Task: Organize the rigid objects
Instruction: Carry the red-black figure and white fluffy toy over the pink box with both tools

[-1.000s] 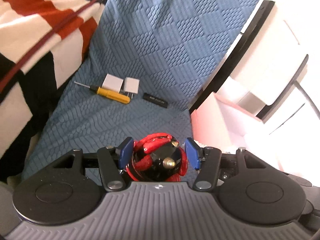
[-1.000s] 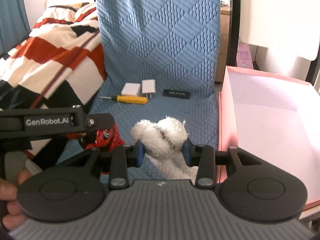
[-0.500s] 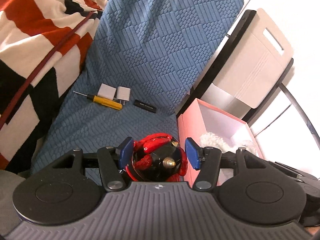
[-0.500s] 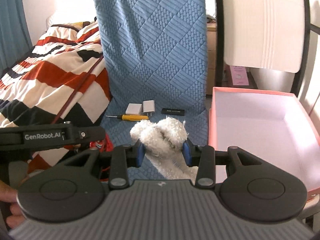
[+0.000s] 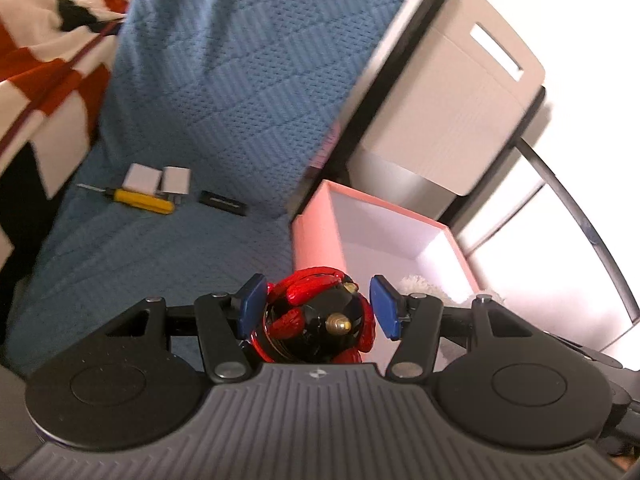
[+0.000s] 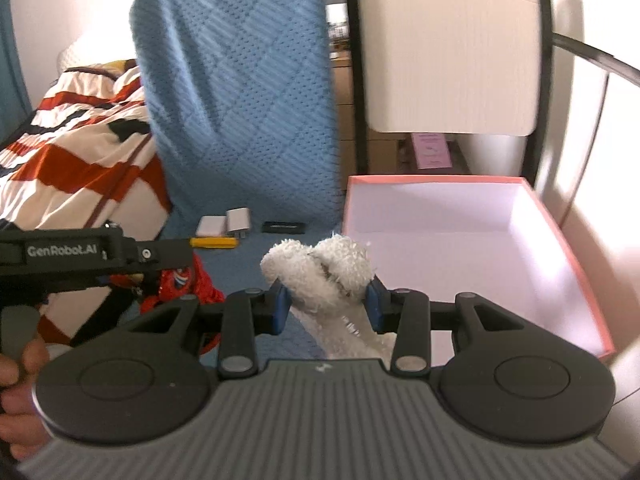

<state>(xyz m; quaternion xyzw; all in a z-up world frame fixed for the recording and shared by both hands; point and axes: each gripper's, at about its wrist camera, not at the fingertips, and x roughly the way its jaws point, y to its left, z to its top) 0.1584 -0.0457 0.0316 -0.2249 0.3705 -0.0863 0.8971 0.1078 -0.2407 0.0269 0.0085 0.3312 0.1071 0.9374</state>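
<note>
My left gripper is shut on a red and black toy, held above the blue seat near the pink box. My right gripper is shut on a white plush toy, held at the left edge of the same pink box; the plush also shows in the left wrist view. On the seat lie a yellow screwdriver, two white chargers and a black stick. The left gripper and red toy show in the right wrist view.
The blue quilted chair cover forms seat and backrest. A striped red, white and black blanket lies left. A white chair back stands behind the box, which is white inside.
Both grippers have risen and moved right toward the pink box with their toys still held. The box now shows in the left wrist view.
</note>
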